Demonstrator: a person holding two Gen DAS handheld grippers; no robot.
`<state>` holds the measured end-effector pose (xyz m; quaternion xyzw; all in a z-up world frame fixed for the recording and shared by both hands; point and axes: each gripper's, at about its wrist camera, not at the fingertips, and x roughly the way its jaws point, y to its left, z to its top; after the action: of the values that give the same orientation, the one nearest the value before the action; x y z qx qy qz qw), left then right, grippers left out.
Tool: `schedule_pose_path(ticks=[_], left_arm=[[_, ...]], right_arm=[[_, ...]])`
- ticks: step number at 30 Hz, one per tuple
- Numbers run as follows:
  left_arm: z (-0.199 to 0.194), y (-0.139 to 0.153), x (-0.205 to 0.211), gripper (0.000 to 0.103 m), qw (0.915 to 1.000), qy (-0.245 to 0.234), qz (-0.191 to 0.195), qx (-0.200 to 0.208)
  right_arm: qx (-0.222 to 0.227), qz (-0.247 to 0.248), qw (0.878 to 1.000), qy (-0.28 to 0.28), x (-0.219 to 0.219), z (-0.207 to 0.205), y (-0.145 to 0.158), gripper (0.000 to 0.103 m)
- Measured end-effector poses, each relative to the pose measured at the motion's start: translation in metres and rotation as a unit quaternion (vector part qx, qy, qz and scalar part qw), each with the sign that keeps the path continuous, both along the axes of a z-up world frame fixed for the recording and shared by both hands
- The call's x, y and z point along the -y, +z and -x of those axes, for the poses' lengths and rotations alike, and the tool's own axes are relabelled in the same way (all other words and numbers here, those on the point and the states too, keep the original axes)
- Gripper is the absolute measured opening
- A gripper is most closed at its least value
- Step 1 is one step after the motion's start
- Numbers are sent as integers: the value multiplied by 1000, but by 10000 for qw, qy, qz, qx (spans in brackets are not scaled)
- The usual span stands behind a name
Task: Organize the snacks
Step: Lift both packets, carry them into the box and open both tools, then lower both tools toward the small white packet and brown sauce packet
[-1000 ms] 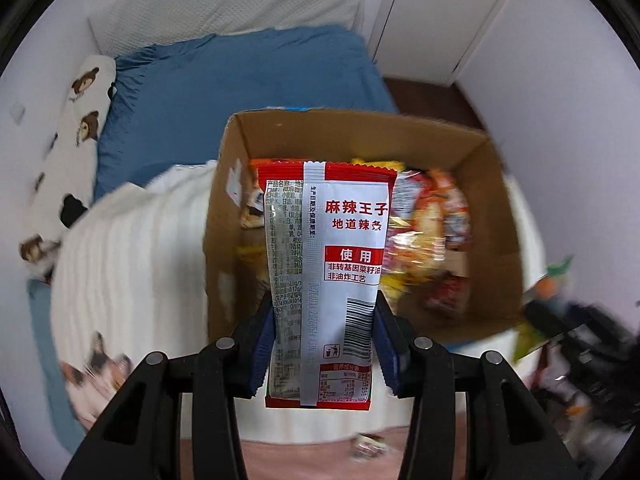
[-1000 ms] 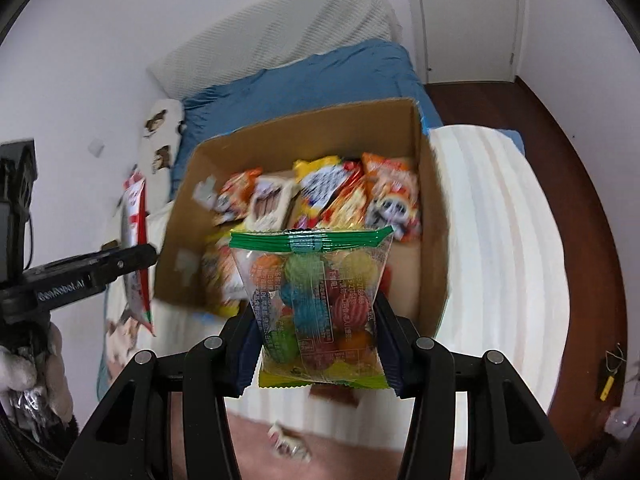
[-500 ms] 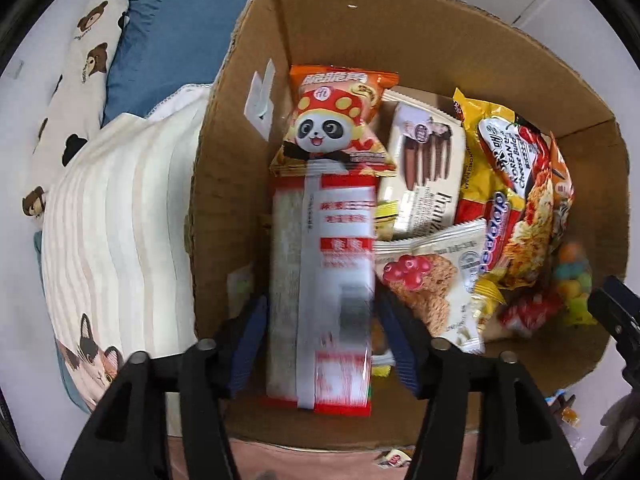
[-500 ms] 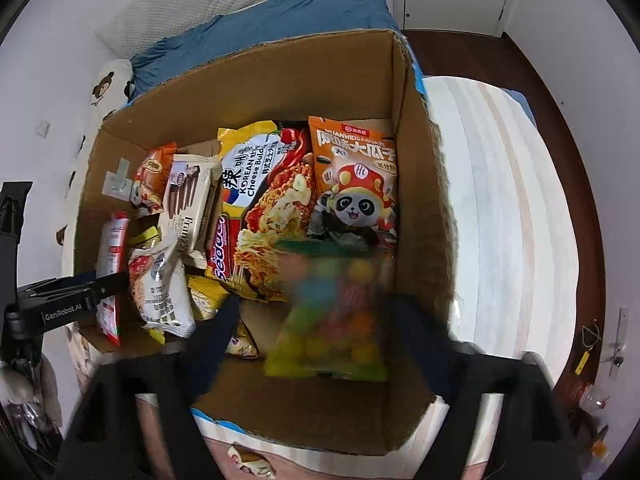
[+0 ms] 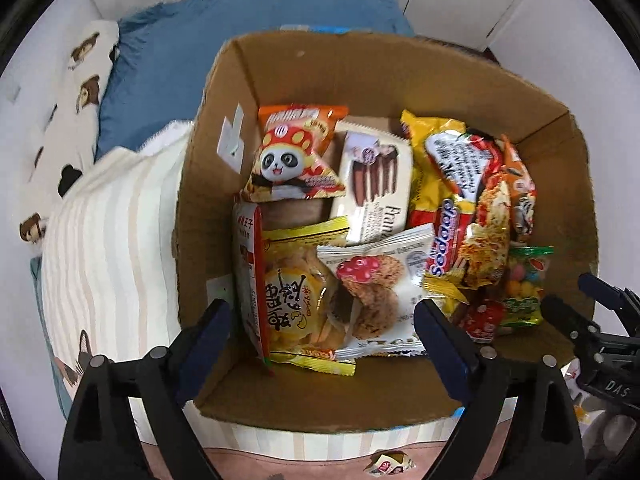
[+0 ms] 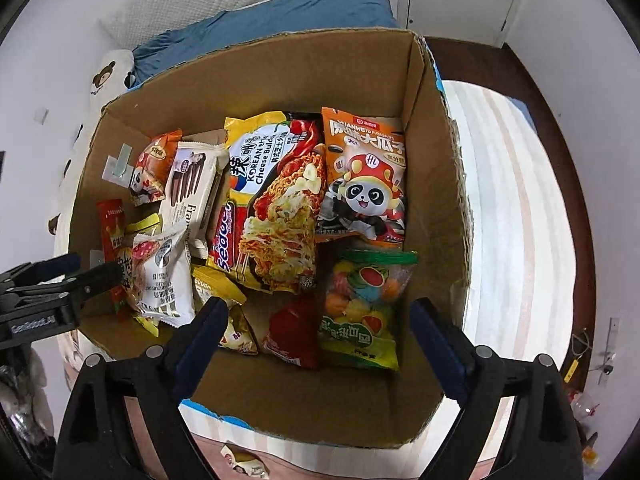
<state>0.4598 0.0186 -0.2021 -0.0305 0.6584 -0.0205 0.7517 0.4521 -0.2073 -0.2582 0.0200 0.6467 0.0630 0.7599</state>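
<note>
crinkly candy bag now flat in cardboard box

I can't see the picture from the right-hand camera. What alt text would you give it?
An open brown cardboard box seen from above, full of snack packets, with the right claw over it, its jaws opening and empty. A clear bag of colourful candies lies below it, near an orange panda-print packet and a yellow noodle packet. The left claw reaches in from the left edge.

Open cardboard box packed with snacks, clear bag of coloured candy flat in its near right corner, red-and-white strip packet on edge along left wall
</note>
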Motion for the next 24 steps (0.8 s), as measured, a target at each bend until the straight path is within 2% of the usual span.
schedule_pose_path(ticks=[5,10,17,24], left_arm=[[16,22,13,93,9990,23,-42,452],[41,31,16,93,9952,73,-127,966],[62,45,16,93,9908,115,-143,1342],[87,70,19,93,9848,138,-61,1733]], right_arm=[[247,139,9996,55,-6,13,10,94],[551,226,9982,73,-11,32,25,95],[875,206,9960,-12,-11,56,41,94],[1306,129,9913,-61,-6,85,73,95]])
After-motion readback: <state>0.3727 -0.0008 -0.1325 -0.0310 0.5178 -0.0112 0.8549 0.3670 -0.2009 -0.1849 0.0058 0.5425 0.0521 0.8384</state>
